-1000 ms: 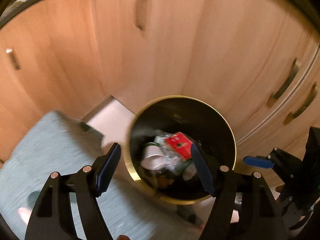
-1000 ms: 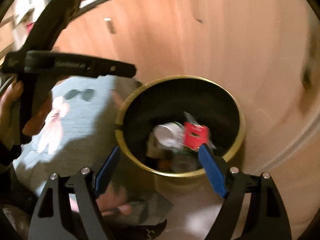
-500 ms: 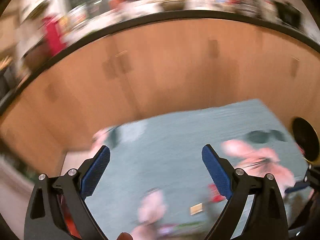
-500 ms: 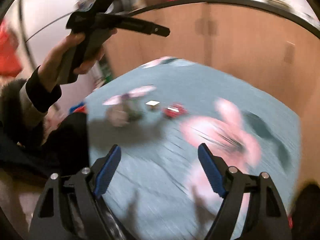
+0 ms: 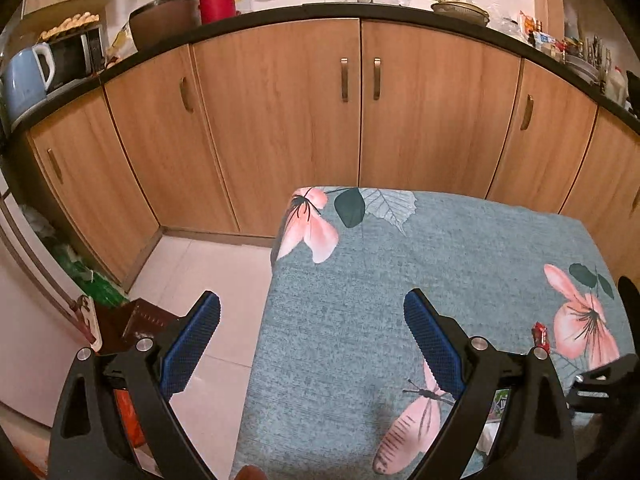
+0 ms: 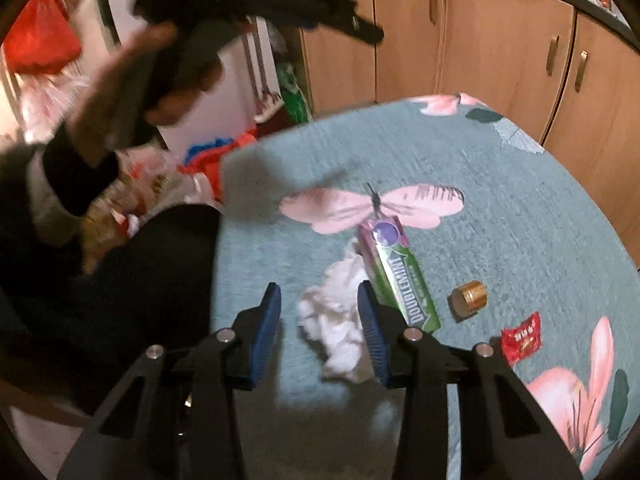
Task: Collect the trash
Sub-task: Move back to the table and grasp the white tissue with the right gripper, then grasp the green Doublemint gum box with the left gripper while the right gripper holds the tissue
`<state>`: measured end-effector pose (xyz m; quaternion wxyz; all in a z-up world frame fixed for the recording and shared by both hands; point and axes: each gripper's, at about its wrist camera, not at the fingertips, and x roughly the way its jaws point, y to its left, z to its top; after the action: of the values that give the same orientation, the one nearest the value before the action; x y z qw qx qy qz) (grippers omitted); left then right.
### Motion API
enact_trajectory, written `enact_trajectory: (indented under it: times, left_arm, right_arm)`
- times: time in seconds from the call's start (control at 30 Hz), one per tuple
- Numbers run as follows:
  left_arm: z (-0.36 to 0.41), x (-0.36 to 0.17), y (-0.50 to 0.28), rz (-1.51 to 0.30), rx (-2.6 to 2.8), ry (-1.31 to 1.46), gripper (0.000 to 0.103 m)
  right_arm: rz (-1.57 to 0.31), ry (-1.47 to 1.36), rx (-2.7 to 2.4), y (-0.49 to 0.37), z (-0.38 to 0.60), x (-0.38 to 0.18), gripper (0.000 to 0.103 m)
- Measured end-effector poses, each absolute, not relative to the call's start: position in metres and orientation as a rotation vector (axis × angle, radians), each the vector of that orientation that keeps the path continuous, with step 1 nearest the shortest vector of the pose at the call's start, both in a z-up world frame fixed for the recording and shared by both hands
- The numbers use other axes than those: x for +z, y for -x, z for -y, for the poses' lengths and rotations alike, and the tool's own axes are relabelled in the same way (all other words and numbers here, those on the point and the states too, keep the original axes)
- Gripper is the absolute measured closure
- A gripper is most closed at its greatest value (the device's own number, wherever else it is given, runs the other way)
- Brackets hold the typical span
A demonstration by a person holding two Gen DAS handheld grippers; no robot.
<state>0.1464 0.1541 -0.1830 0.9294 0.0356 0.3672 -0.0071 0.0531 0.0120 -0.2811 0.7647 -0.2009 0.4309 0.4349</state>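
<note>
Crumpled white tissue (image 6: 340, 320) lies between the right gripper's (image 6: 320, 332) part-open jaws, ungripped, touching one green Doublemint gum pack (image 6: 396, 276). One gold cap (image 6: 469, 297) and one red wrapper (image 6: 521, 335) lie nearby; the left gripper (image 5: 312, 344) gapes wide, empty.

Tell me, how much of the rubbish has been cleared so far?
Nothing in these views shows cleared rubbish. In hand: nothing yet; the right gripper is open around the crumpled tissue, and the left gripper is open and empty. Left on the tablecloth: tissue, gum pack, gold cap, red wrapper.
</note>
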Motion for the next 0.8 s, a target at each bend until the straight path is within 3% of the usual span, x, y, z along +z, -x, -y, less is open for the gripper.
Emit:
enact_trajectory:
  times: [0.03, 0.13, 0.17, 0.43, 0.8]
  left_arm:
    - [-0.152, -0.183, -0.146, -0.751, -0.020, -0.077, 0.014]
    - [-0.145, -0.183, -0.142, -0.739, -0.043, -0.095, 0.014]
    - [-0.142, -0.183, -0.142, -0.736, -0.052, -0.108, 0.014]
    - [-0.089, -0.193, -0.132, -0.724, -0.208, -0.263, 0.011]
    - [-0.012, -0.224, -0.113, -0.839, -0.440, -0.435, 0.011]
  right_arm:
    - [-0.947, 0.450, 0.930, -0.055, -0.016, -0.288, 0.062]
    - [-0.961, 0.475, 0.894, -0.057, -0.019, -0.302, 0.079]
    - [-0.965, 0.472, 0.890, -0.057, -0.017, -0.303, 0.095]
    - [-0.952, 0.350, 0.868, -0.024, 0.032, -0.281, 0.095]
    - [-0.894, 0.088, 0.668, -0.010, 0.137, -0.255, 0.095]
